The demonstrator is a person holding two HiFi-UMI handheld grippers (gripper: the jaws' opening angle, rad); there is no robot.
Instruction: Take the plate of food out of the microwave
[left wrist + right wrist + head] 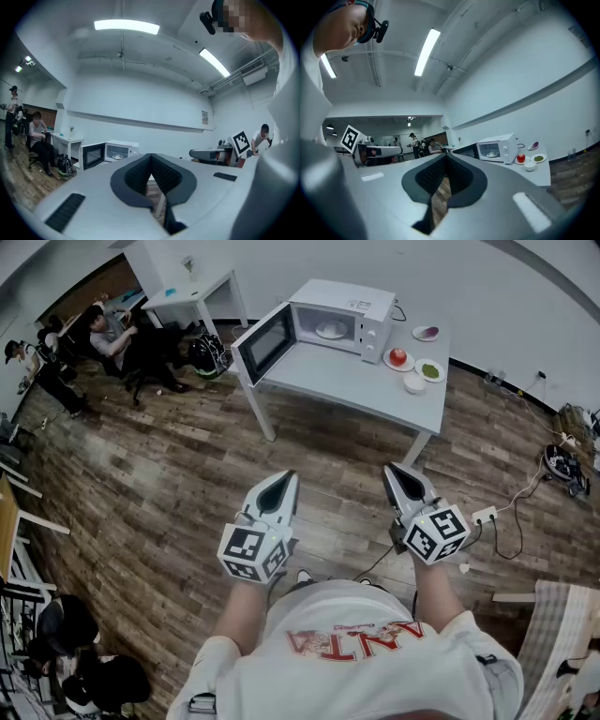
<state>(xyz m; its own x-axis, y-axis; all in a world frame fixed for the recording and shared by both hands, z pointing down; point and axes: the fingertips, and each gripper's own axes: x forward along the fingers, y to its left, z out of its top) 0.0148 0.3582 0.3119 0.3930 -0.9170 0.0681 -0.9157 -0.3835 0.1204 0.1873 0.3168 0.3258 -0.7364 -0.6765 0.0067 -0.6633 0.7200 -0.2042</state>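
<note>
Standing well back from the microwave (pixel 342 324), with its door (pixel 265 341) swung wide. Holding left gripper (pixel 286 478) and right gripper (pixel 394 471) side by side, pointed toward the microwave, jaws of each pressed together on nothing. Inside the microwave: the plate of food (pixel 330 330). Just right of the microwave, on the table (pixel 366 395): small dishes (pixel 430 370), one bearing an apple (pixel 398 356).

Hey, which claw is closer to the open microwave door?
Left. The left claw hangs over the floor, nearly straight out from the microwave door; the right claw is further to the door's right. Both are short of it.
</note>
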